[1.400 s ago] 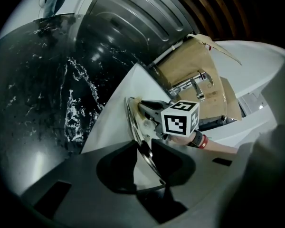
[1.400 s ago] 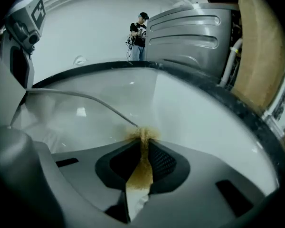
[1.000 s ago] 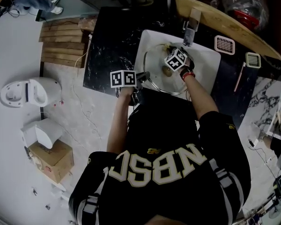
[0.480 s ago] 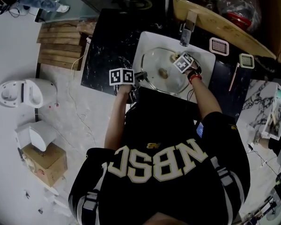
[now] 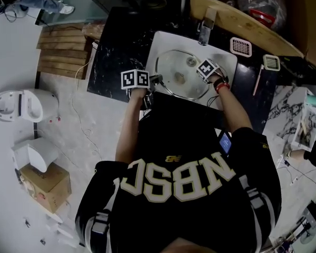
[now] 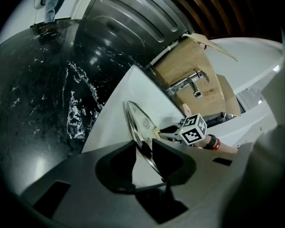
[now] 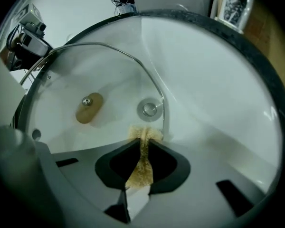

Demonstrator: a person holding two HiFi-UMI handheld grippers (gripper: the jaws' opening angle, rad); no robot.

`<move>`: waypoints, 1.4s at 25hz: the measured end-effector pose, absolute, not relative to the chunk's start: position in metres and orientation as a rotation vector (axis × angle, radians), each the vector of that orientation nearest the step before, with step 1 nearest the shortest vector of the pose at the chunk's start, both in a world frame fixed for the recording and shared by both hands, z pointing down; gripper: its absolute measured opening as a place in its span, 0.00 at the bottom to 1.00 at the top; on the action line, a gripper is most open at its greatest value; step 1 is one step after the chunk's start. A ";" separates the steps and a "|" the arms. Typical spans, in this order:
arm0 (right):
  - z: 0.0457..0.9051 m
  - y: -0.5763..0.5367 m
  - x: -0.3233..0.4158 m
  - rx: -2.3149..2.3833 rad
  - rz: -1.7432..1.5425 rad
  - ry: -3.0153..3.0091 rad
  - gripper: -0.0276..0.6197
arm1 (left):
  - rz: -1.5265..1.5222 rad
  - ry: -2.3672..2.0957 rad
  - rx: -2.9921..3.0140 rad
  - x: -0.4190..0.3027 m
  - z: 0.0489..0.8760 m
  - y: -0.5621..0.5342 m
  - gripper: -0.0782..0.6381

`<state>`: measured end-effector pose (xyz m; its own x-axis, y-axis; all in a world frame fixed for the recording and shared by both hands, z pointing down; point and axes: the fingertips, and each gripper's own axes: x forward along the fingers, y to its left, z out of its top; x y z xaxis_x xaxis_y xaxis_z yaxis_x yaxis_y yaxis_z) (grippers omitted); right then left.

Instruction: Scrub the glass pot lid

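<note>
The glass pot lid point(image 5: 174, 70) stands tilted in the white sink point(image 5: 163, 44), its tan knob point(image 7: 89, 107) facing my right gripper. At the lid's near left edge, my left gripper point(image 5: 157, 79) has the metal rim point(image 6: 137, 127) between its pads. They still press on it, though the jaws are opening slightly. My right gripper point(image 7: 141, 144) is shut on a tan scrub pad point(image 7: 142, 151). The pad's tip touches the lid's rim beside the sink drain point(image 7: 149, 109). The left gripper view shows the right gripper point(image 6: 162, 134) against the lid's far face.
A faucet point(image 5: 205, 28) rises at the sink's far edge. Black marble counter point(image 5: 116, 46) lies on both sides, with two small slotted trays point(image 5: 241, 47) on the right. A cardboard box point(image 6: 194, 61) stands behind the faucet. Wooden slats point(image 5: 60, 51) lie on the floor to the left.
My right gripper has slid with the scrub pad from the lid's middle, near the knob, out toward its right rim. The left gripper keeps hold of the rim.
</note>
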<state>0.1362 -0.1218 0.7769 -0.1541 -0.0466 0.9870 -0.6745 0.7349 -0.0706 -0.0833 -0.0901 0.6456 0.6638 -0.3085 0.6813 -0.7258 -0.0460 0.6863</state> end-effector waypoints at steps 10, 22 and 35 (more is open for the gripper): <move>0.758 -0.086 0.133 0.461 0.638 -1.671 0.12 | 0.422 -0.865 1.640 -0.082 0.646 -0.089 0.28; 0.727 -0.044 0.113 0.306 0.691 -1.771 0.12 | 0.423 -0.869 1.642 -0.079 0.646 -0.088 0.28; 0.676 -0.003 0.059 0.103 0.714 -1.917 0.12 | 0.405 -0.879 1.622 -0.081 0.645 -0.087 0.28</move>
